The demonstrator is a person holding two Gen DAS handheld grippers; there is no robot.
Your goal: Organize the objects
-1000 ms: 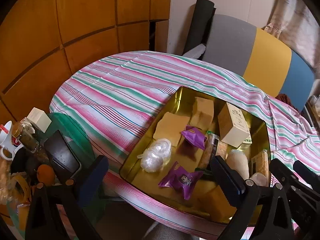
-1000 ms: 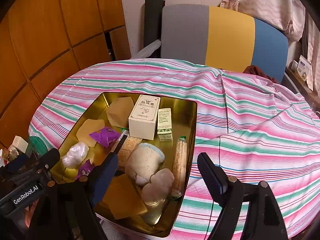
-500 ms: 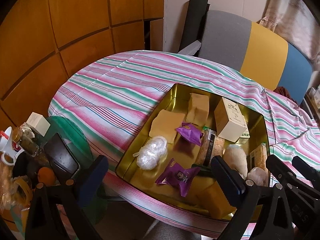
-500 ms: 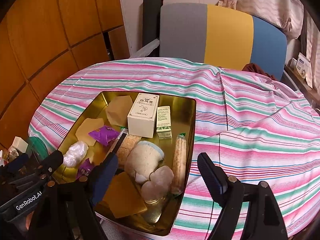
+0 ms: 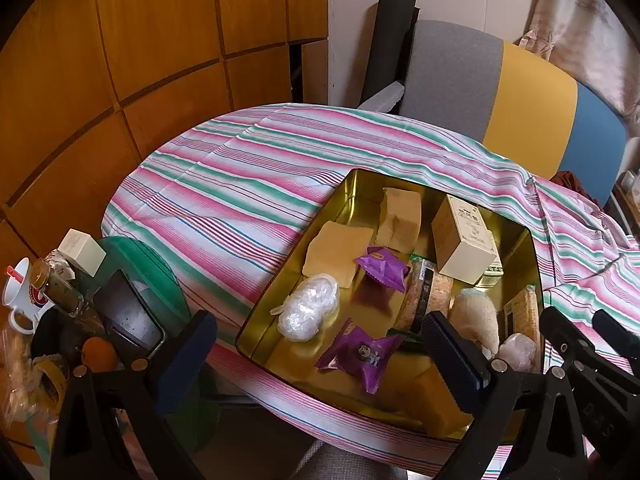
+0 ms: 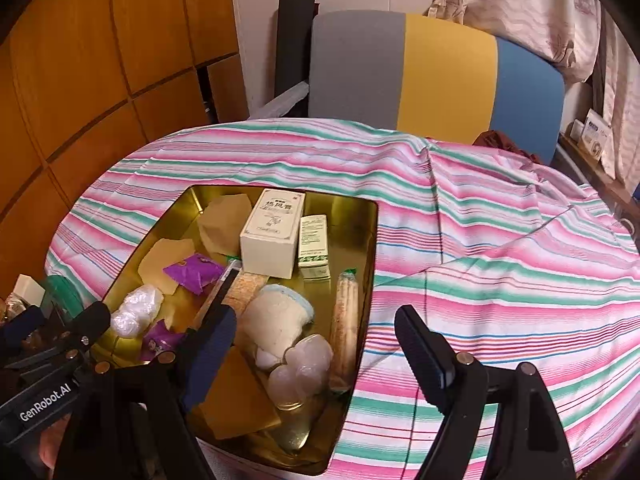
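Left wrist view alone shows a mug (image 5: 18,300) and clutter beside the table (image 5: 224,184). Both grippers, left (image 5: 320,350) and right (image 6: 316,344), hover with fingers spread, empty, over the gold tray's (image 6: 362,248) near edge. Inside: two purple packets (image 5: 360,354), two boxes (image 6: 272,232), partly hidden tan pads.

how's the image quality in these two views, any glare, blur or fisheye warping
Left wrist view: strong fisheye bend, wood wall panels curve and corners go black; the gold tray mirrors its contents. Right wrist view: same warping, the striped tablecloth bulges; a bright glare patch on the tray floor near the clear wrapped pieces; the open right gripper looks soft up close.
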